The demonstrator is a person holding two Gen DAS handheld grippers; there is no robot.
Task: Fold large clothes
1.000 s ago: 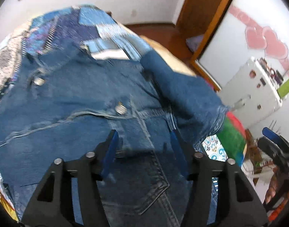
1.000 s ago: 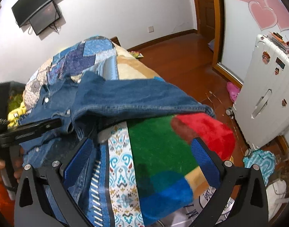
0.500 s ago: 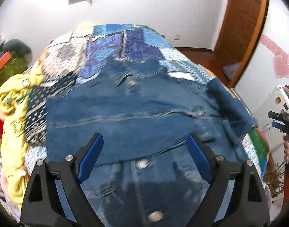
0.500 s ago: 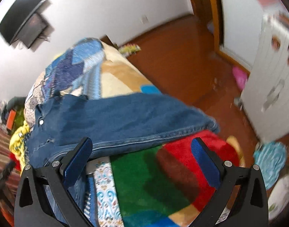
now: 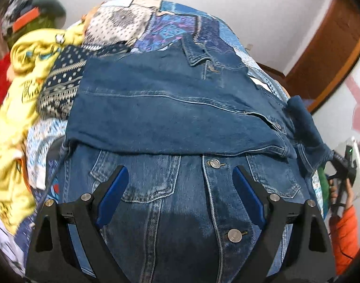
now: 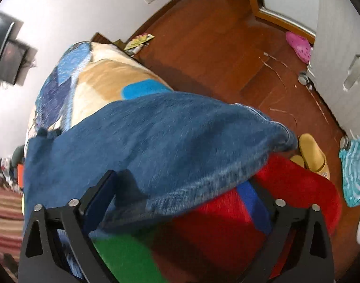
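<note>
Patchwork bed bears denim jacket — no legible writing; both grippers gape, empty.

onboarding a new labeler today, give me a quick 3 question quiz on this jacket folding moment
1. True or false: the left sleeve of the denim jacket lies folded across the jacket's chest.
2. Multiple choice: the right tool is a) shut on a shoe, b) open, with the right sleeve over the gap between its fingers, c) out of view.
3. Fill in: the left tool hovers open above the jacket's ____ side.

Key: 1 true; 2 b; 3 front, where the metal buttons show.
</note>
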